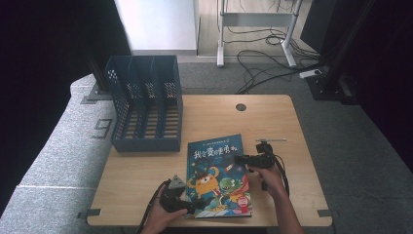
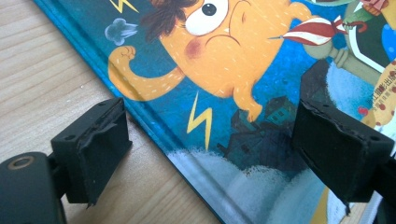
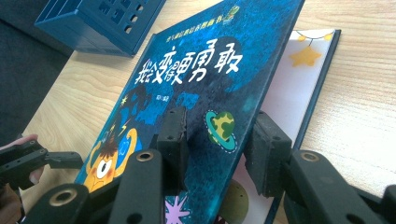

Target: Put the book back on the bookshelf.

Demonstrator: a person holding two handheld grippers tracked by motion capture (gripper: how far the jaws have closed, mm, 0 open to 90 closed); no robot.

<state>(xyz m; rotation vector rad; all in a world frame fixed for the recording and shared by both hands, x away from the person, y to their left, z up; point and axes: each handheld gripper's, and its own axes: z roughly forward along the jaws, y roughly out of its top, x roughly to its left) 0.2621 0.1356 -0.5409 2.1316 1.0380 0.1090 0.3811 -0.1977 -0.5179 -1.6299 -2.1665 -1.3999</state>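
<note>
The left tool [image 1: 187, 207] gapes wide over the book's [image 1: 216, 170] spine corner at the counter's [image 1: 272, 117] near edge; the right tool [image 3: 215, 140] grips its lifted cover.

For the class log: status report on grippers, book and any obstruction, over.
Left gripper open, straddling the book's spine edge. Right gripper pinching the front cover, lifted off the pages. Blue file rack apart, nothing obstructing.

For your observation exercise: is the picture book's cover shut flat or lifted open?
Lifted open. In the right gripper view the book cover's edge stands raised between the right gripper jaws, with the white inside page showing underneath.
</note>
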